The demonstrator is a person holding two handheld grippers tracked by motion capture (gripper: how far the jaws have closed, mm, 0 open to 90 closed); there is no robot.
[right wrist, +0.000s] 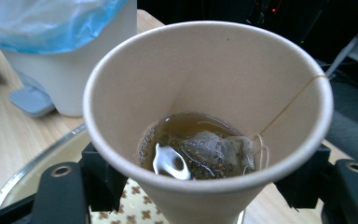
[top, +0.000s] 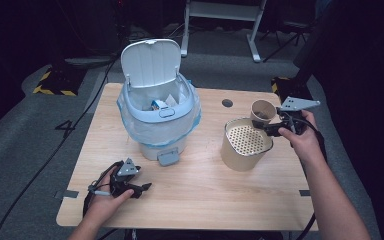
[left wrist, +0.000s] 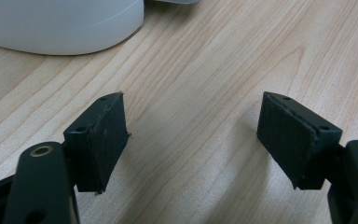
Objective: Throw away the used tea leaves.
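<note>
The right gripper [top: 271,128] clamps a tilted paper cup [right wrist: 205,116] of tea above a perforated container [top: 245,143]. The left gripper [top: 141,189] rests wide open and empty on the surface [top: 205,200].

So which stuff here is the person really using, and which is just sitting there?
In use:
- paper cup with tea and a tea bag, pinched in the right tongs
- beige strainer bucket under the cup

Just sitting there:
- pedal bin, lid up, blue liner, rubbish inside
- left tongs, open over bare table
</note>
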